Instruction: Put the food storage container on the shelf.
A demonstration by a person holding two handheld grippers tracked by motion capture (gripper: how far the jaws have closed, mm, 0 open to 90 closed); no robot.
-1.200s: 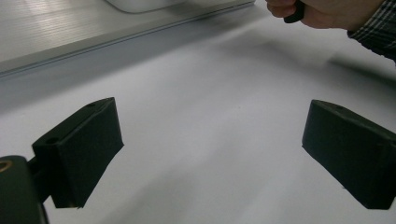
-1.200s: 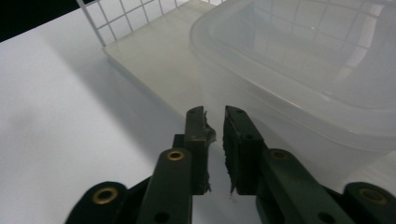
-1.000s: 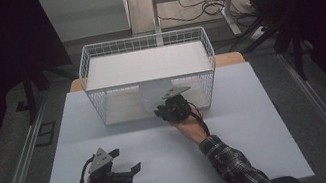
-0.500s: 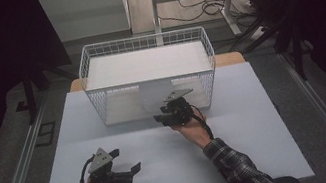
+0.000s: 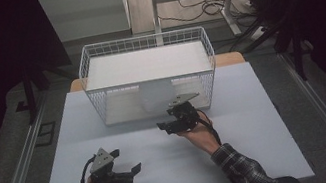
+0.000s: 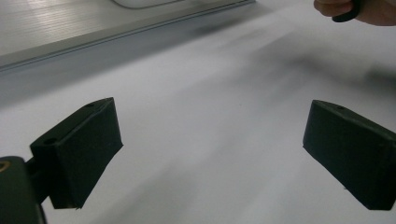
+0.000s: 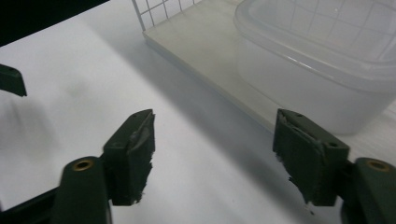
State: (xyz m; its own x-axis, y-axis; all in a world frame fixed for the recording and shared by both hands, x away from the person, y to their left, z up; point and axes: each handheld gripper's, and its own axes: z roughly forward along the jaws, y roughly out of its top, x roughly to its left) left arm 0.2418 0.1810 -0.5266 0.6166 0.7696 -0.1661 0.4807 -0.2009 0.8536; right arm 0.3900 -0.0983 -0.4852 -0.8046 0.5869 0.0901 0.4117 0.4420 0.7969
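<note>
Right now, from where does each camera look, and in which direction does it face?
High view: above the person's side, looking forward and down on the white table and wire basket; both forearms, left gripper, right gripper.
Left gripper view: low over the table, between its open jaws.
Right gripper view: towards the translucent container, jaws just opening, nothing between them.
Shared: table, container.

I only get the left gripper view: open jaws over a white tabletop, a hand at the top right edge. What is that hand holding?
Observer: The right gripper, just in front of a white wire basket.
Operator: Is it carrying anything?
Observer: No. Its jaws have just been opening, and nothing is between them.
Operator: Anything in the basket?
Observer: A translucent plastic container, just beyond those jaws.
</note>
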